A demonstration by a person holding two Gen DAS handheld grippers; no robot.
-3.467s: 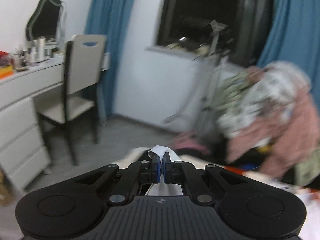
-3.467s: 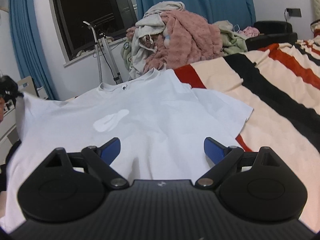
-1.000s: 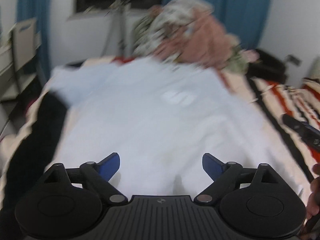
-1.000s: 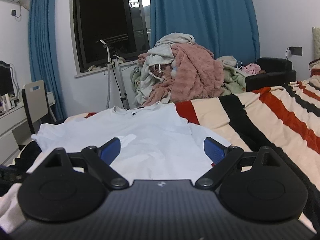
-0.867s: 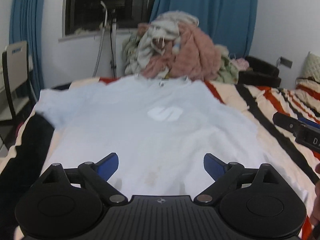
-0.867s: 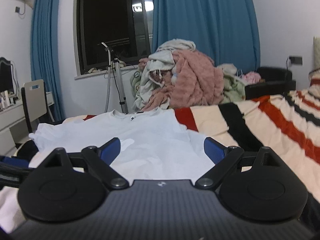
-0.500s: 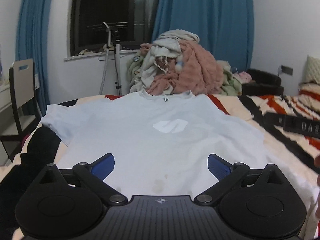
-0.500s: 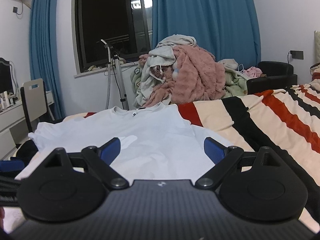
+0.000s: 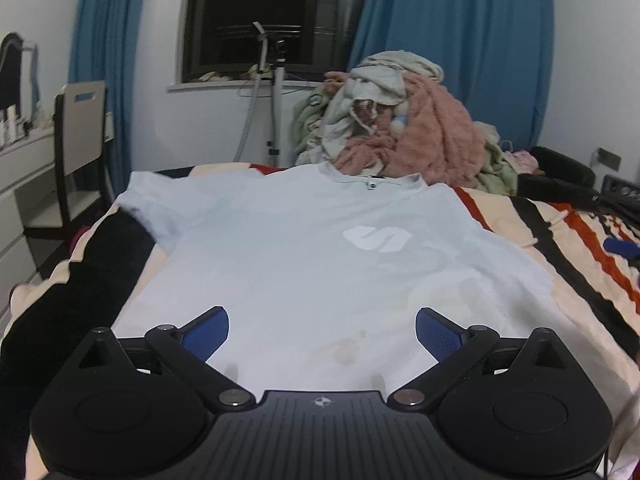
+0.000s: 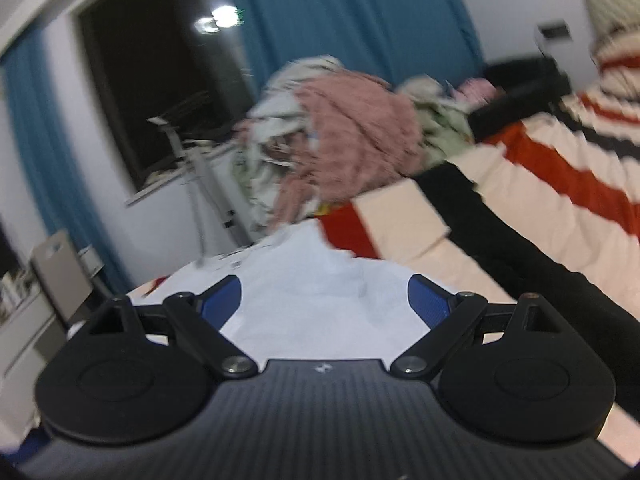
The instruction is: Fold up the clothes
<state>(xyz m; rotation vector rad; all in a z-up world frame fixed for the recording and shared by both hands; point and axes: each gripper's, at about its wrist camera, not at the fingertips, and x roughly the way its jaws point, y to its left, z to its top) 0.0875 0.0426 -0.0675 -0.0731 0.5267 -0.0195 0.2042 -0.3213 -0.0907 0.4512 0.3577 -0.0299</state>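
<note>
Striped bedspread bears flat T-shirt; left gripper gapes above.

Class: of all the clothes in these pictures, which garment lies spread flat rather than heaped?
The white T-shirt, spread flat on the striped bed; the other clothes sit heaped in a pile behind it.

- A dark window sits in a white wall, with a ceiling light reflected in the glass.
- Blue curtains hang on both sides of it.
- A bed carries a cover striped cream, black and red.
- A pale chair with a dark frame stands at the left beside white drawers.
- A metal stand rises under the sill.
- The right wrist view is blurred.
</note>
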